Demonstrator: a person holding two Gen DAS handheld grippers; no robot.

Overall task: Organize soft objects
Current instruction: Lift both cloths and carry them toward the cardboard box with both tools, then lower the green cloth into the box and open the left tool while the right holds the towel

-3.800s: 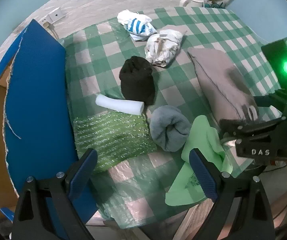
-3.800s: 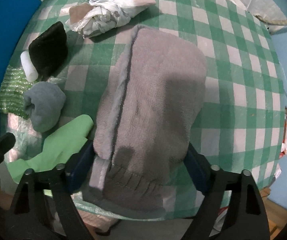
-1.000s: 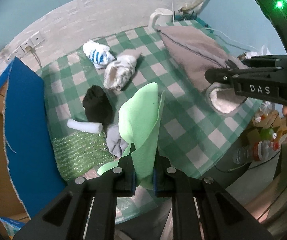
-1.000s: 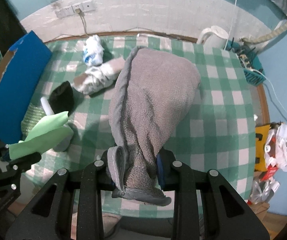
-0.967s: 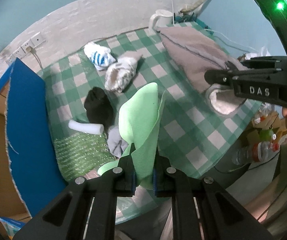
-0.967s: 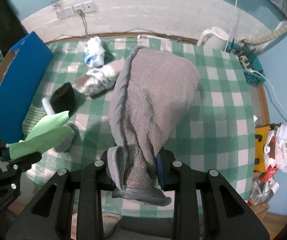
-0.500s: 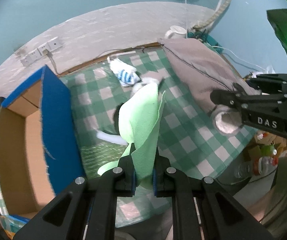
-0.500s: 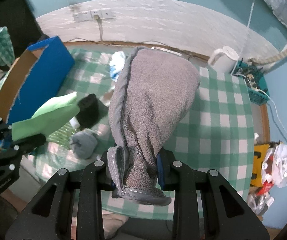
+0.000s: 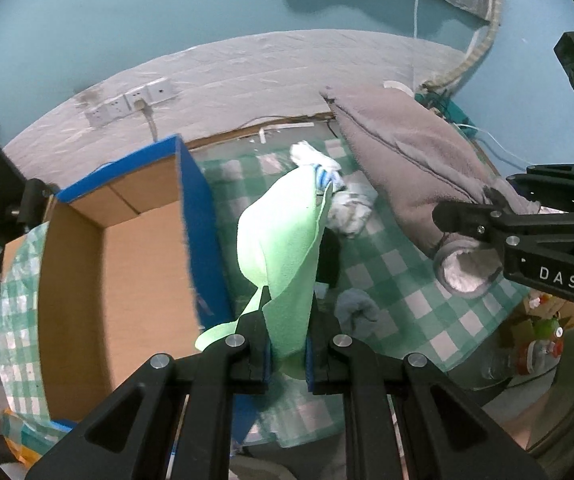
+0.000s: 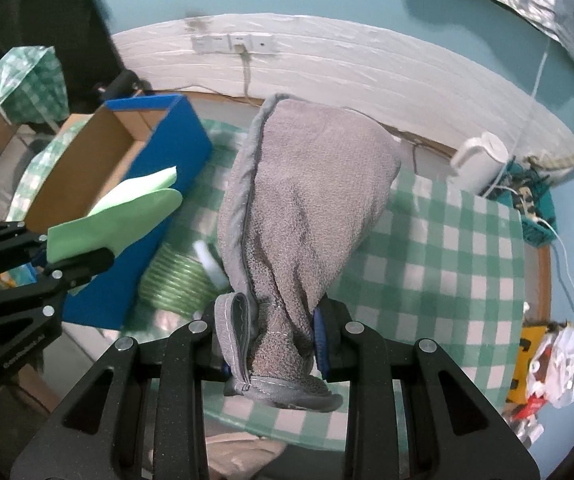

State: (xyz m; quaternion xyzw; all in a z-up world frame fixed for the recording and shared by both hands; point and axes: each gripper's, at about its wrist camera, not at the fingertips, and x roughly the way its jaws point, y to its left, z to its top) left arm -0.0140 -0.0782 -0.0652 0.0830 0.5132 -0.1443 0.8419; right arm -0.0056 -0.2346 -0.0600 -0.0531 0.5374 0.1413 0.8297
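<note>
Both claws have risen off the bench since the earlier frames; the open box, formerly at the view's left edge, now shows its bare cardboard floor. Left claw is clamped narrow on the green cloth, which stands up from the pads beside the box's blue wall. Right claw is clamped on the grey towel, which extends forward from the pads above the bench. Socks, a black bundle and a grey bundle lie on the bench right of the box.
</note>
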